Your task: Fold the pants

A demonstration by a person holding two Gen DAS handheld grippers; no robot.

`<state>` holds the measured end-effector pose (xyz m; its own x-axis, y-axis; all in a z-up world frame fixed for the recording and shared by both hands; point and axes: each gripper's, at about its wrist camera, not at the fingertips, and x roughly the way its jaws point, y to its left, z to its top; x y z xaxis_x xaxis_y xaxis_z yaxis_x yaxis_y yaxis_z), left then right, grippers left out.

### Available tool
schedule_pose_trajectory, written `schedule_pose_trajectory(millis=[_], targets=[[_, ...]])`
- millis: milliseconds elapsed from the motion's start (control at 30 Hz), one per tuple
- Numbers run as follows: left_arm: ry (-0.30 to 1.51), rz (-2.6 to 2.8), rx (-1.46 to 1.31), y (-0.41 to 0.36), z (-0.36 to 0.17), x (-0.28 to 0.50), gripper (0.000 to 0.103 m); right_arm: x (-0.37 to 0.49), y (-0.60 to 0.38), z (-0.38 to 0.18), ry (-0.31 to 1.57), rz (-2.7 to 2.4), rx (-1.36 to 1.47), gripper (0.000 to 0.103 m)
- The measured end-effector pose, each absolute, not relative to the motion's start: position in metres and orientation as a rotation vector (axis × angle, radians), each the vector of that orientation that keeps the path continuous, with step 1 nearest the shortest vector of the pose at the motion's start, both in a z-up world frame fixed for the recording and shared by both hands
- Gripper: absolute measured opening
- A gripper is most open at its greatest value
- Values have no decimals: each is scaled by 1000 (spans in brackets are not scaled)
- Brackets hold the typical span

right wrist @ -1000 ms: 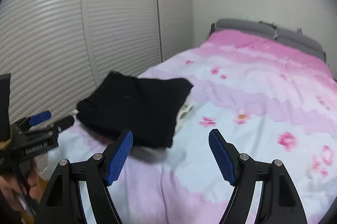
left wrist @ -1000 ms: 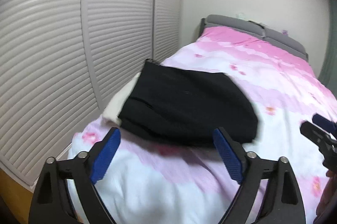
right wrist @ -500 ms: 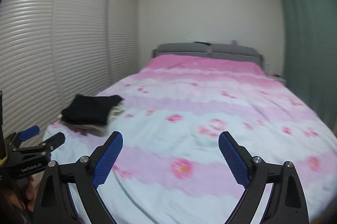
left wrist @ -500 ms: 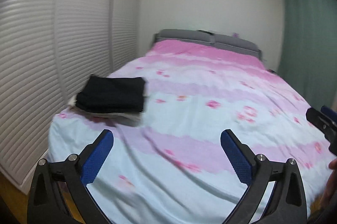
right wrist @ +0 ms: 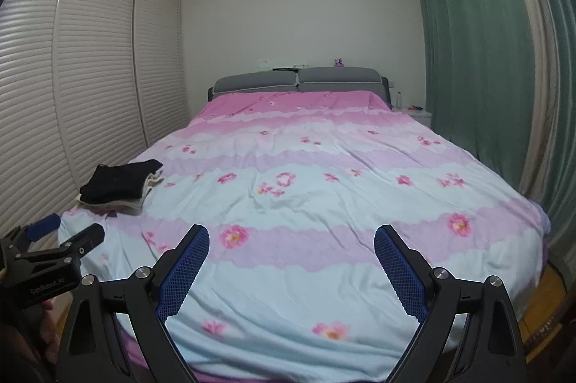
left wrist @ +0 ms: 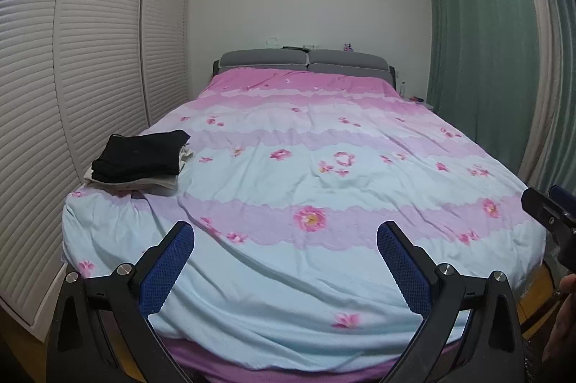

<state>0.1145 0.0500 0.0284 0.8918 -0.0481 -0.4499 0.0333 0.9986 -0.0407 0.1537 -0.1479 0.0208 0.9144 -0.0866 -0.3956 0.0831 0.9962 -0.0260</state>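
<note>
Pink and pale-blue flowered bedding (left wrist: 306, 174) filled both wrist views, spread over a wide bed with a grey headboard (left wrist: 302, 59), louvred wardrobe doors (left wrist: 90, 59) along the left and a green curtain (left wrist: 478, 41) along the right.

On that bedding, near the left edge and towards the foot, lay the black pants (left wrist: 140, 154), folded into a flat rectangle and resting on top of a cream-coloured folded garment (left wrist: 151, 183) whose edges showed beneath and beside them. The pile's long axis ran roughly up the bed, slanted a little towards the headboard.

From both grippers the pile lay ahead and to the left, well apart from either. The left gripper (left wrist: 284, 260) had its blue pads spread wide with only bedding visible between them; it held nothing. The right gripper (right wrist: 291, 264) was likewise spread wide and empty, its jaws framing bare quilt. In the right wrist view the left gripper sat at the left edge, between that camera and the pile (right wrist: 120, 183), so the left hand was judged the nearer of the two.

With the pants already squared up on the stack and both tools empty, the fold looked finished or nearly so. Any further touch would call for a reach forward and leftward, most easily by the left hand.
</note>
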Motion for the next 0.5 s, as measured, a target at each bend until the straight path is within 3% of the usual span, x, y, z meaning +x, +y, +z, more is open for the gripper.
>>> schedule_pose_trajectory(millis=[500], targets=[[446,-18,-36,46,38,39,103,64,-144,16,368,-141,-40,96]])
